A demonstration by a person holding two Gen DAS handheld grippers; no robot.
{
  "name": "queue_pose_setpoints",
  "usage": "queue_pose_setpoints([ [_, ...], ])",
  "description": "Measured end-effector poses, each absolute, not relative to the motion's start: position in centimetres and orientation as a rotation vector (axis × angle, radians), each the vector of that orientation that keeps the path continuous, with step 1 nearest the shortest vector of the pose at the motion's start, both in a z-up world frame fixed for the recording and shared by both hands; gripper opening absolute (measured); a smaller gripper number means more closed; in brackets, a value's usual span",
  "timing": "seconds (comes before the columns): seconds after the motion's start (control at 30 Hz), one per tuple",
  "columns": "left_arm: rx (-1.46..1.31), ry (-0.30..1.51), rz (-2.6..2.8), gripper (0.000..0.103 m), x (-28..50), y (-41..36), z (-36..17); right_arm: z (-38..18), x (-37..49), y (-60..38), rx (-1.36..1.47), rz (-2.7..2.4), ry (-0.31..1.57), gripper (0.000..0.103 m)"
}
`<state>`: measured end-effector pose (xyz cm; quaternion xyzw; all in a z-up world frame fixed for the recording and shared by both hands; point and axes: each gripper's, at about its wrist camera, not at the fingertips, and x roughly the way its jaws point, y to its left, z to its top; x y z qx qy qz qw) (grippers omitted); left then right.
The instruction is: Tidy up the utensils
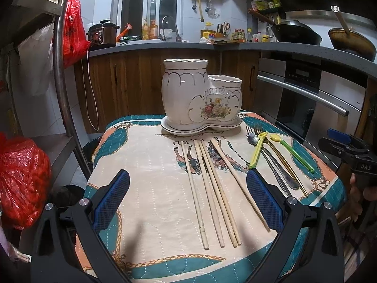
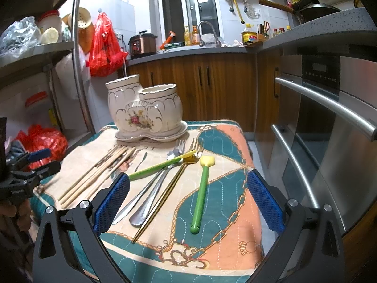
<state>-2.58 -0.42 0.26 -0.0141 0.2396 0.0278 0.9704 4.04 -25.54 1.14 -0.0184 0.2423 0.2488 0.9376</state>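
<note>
A white ceramic two-pot utensil holder [image 1: 200,96] [image 2: 143,108] with a flower print stands on its saucer at the far side of a quilted cloth. Several wooden chopsticks [image 1: 212,188] [image 2: 99,176] lie in front of it. To their right lie metal forks [image 1: 278,169] [image 2: 153,188], a gold fork [image 2: 165,195] and two green and yellow plastic spoons [image 1: 292,151] [image 2: 201,193]. My left gripper [image 1: 188,200] is open above the chopsticks' near ends. My right gripper [image 2: 188,200] hovers open above the fork handles and the green spoon. Neither holds anything.
The cloth-covered table [image 1: 146,165] [image 2: 226,188] is small, with drops on all sides. A steel rack [image 1: 61,70] with red bags [image 1: 21,181] stands left; a steel oven front [image 2: 329,141] is close on the right. Wooden cabinets and a cluttered counter lie behind.
</note>
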Motion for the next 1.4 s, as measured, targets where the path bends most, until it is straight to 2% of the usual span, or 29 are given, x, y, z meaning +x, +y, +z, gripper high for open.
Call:
queue_pose_setpoints([
  [0.53,-0.087,0.505,0.055,0.097,-1.6,0.6,0.4,0.8,5.4,-25.6,-0.018,0.513,0.548,0.097],
  [0.7,-0.085,0.530,0.054,0.080,-0.4,1.1,1.0,0.9,6.0,-25.1,-0.028,0.506,0.596,0.094],
  [0.8,-0.067,0.559,0.044,0.071,0.5,1.1,1.1,0.8,6.6,-24.4,-0.055,0.502,0.634,0.084],
  [0.93,-0.027,0.597,0.038,0.068,2.0,0.9,1.0,0.3,7.5,-23.8,-0.094,0.496,0.681,0.072],
  [1.03,0.000,0.651,0.049,0.061,3.4,0.8,0.5,-0.1,8.3,-23.4,-0.116,0.494,0.718,0.063],
  [1.1,0.007,0.695,0.056,0.053,4.3,0.9,-0.1,-0.2,8.7,-23.2,-0.127,0.496,0.740,0.057],
  [1.13,0.007,0.717,0.058,0.052,4.8,1.0,-0.3,-0.2,9.0,-23.1,-0.133,0.498,0.750,0.052],
  [1.33,-0.003,0.833,0.045,0.050,7.2,1.1,-1.5,-0.3,10.2,-22.9,-0.160,0.490,0.797,0.046],
  [1.4,0.006,0.862,0.056,0.041,7.9,1.0,-1.7,-0.5,10.8,-22.9,-0.164,0.485,0.818,0.045],
])
